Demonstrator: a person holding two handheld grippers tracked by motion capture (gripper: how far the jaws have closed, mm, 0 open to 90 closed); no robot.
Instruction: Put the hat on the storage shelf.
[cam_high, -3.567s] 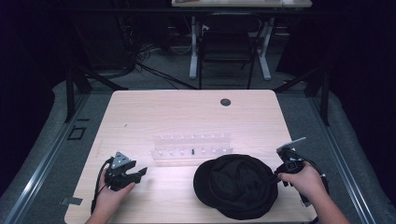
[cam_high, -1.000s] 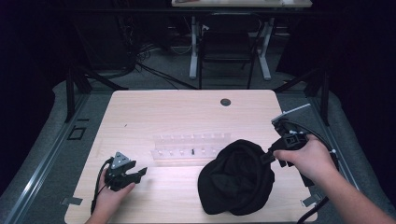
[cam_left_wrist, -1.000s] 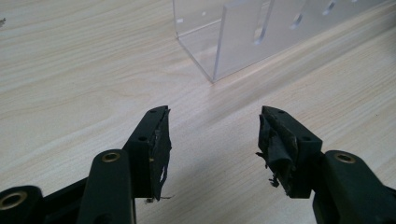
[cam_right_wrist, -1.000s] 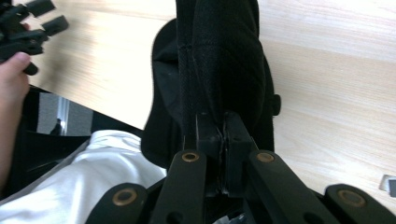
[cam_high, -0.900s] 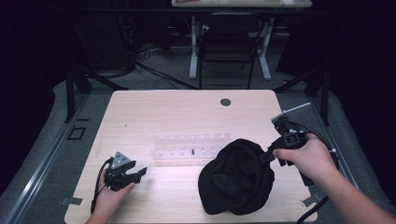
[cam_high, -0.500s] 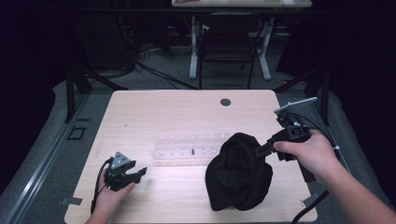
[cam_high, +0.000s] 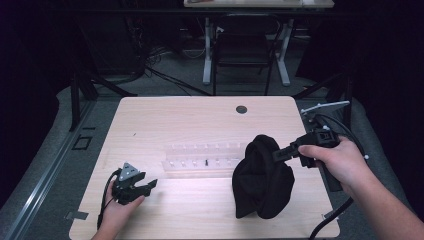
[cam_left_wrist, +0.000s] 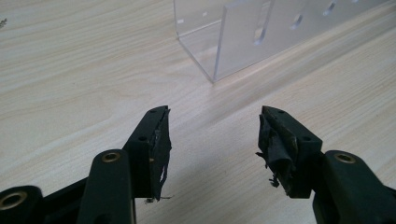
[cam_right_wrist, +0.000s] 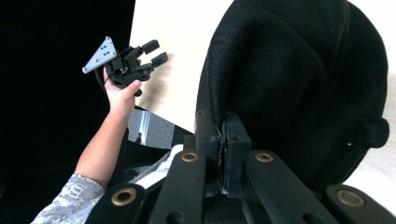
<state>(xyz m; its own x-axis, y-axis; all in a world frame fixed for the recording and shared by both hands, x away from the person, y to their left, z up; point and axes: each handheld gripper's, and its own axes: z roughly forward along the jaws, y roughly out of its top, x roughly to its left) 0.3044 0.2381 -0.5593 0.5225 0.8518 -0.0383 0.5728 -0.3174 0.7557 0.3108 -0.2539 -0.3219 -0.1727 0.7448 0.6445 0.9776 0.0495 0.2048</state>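
Black fabric cap (cam_high: 262, 180), pinched at its edge in my right gripper (cam_high: 278, 155), has lifted nearly off the surface (cam_high: 200, 115), ready to carry; my left gripper (cam_high: 148, 186) rests open

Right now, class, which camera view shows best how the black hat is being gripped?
The right gripper view: the right gripper has its jaws pinched shut on the edge of the black hat, seen close up. The high view shows the hat hanging from that gripper over the table, but small.
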